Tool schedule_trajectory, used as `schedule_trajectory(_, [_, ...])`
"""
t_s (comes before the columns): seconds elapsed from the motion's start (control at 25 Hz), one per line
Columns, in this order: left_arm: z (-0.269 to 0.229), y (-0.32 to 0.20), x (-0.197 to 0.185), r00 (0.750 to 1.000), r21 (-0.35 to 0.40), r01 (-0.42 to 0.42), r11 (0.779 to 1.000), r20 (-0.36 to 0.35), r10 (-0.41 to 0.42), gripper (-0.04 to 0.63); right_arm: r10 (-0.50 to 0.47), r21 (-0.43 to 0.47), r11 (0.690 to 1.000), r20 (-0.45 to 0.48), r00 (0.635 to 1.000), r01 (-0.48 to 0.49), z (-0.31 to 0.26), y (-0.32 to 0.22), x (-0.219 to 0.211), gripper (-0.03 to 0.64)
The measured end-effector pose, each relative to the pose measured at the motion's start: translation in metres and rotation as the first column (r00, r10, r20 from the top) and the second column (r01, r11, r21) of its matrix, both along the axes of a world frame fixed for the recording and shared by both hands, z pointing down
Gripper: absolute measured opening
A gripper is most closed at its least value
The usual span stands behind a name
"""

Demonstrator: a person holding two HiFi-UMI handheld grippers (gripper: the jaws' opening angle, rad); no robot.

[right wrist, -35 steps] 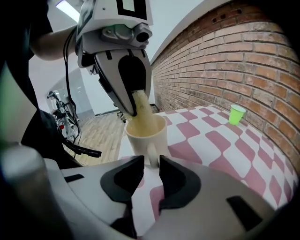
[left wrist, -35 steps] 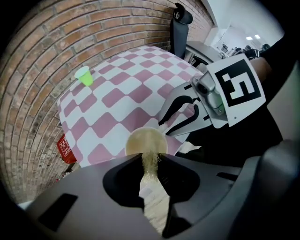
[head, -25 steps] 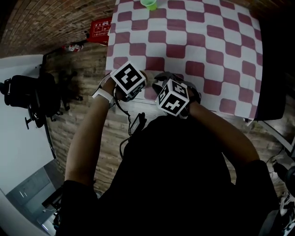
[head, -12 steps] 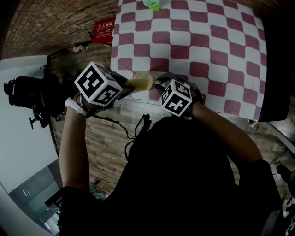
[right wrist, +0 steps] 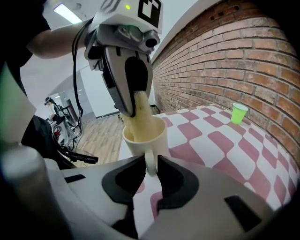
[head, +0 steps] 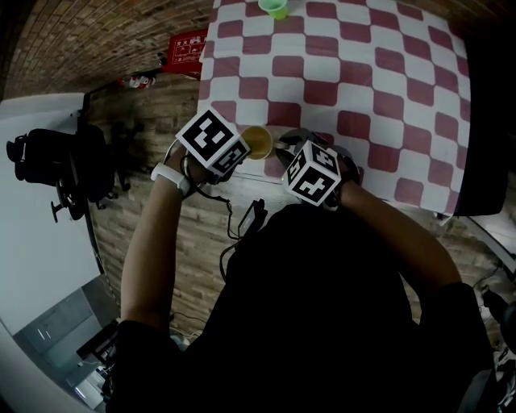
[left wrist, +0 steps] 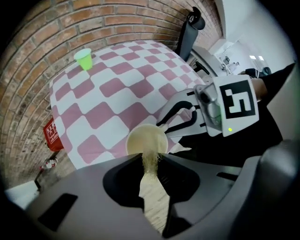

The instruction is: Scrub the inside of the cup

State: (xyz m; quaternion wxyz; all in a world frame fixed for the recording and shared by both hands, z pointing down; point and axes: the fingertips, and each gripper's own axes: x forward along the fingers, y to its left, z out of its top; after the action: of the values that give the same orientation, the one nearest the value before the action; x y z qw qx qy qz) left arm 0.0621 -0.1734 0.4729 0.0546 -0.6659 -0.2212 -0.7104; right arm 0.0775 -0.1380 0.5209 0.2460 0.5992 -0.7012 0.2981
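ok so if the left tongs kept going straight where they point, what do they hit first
The cup, most likely: the left tongs point down into its mouth, and the scrubber they grip reaches inside.

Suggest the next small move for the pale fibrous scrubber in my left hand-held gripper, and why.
Probably press down and twist: the pale fibrous scrubber, pinched in the left hand-held gripper, dips inside the cream handled cup, and the right hand-held gripper clamps its handle.

The head view was dim, its corners vignetted black. Both gripper views bowed strongly at the edges, and a ceiling light [right wrist: 65, 13] glared white, perhaps overexposed.
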Motion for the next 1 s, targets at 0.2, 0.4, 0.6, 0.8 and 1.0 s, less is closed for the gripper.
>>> schedule_trajectory(0.2, [0.030, 0.005, 0.011, 0.991, 0.021, 0.111, 0.994, 0.069, -0.112, 0.080, -0.001, -0.004, 1.000, -0.017, 1.000, 0.001, 0.003, 0.001, 0.001, 0.092])
schedule_trajectory(0.4, [0.037, 0.019, 0.013, 0.991, -0.025, 0.099, 0.995, 0.096, -0.096, 0.080, -0.012, -0.009, 1.000, -0.038, 0.999, 0.012, 0.002, 0.001, 0.001, 0.091])
schedule_trajectory(0.6, [-0.001, 0.026, 0.020, 0.965, -0.232, 0.254, 0.939, -0.001, -0.261, 0.080, -0.022, -0.010, 1.000, -0.038, 0.999, 0.022, 0.004, 0.001, 0.002, 0.087])
schedule_trajectory(0.8, [-0.059, 0.025, 0.019, 0.920, -0.434, 0.302, 0.849, -0.102, -0.379, 0.080, -0.034, -0.015, 0.999, -0.031, 0.999, 0.034, 0.005, 0.003, 0.000, 0.087])
schedule_trajectory(1.0, [-0.061, 0.009, 0.016, 0.920, -0.351, 0.290, 0.890, -0.155, -0.360, 0.080, -0.044, -0.025, 0.999, -0.028, 0.999, 0.044, 0.006, 0.002, -0.001, 0.087])
